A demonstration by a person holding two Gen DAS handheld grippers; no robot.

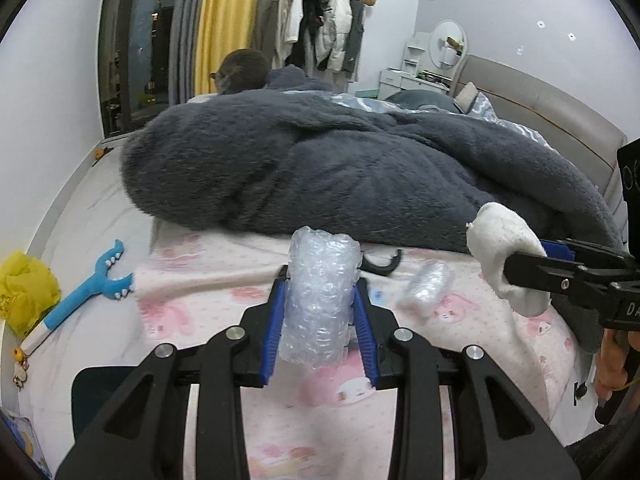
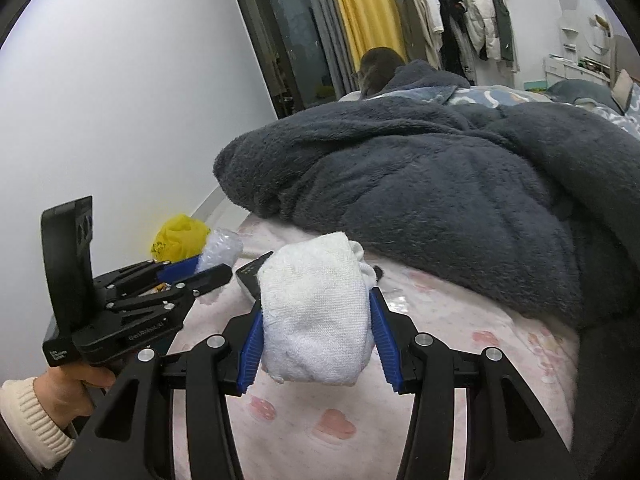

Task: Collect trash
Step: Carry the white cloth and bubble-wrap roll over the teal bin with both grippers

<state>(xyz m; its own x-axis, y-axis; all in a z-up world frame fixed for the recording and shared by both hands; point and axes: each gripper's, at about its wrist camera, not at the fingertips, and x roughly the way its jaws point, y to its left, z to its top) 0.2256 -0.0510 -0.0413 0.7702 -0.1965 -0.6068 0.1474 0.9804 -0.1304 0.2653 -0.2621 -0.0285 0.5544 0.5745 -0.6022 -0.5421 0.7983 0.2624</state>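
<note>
Pink-printed bed sheet (image 1: pixel 328 412) under rumpled grey blanket (image 1: pixel 340 168), bedroom.

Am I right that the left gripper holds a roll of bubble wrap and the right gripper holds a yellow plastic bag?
Not quite. The right gripper holds a white cloth wad, as the right wrist view shows. The left gripper does hold the roll of bubble wrap.

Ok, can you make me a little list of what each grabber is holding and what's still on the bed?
left gripper: shut on bubble wrap roll
right gripper: shut on white cloth wad
still on bed: small clear wrap piece, grey blanket
on floor: yellow bag, blue toy
</note>
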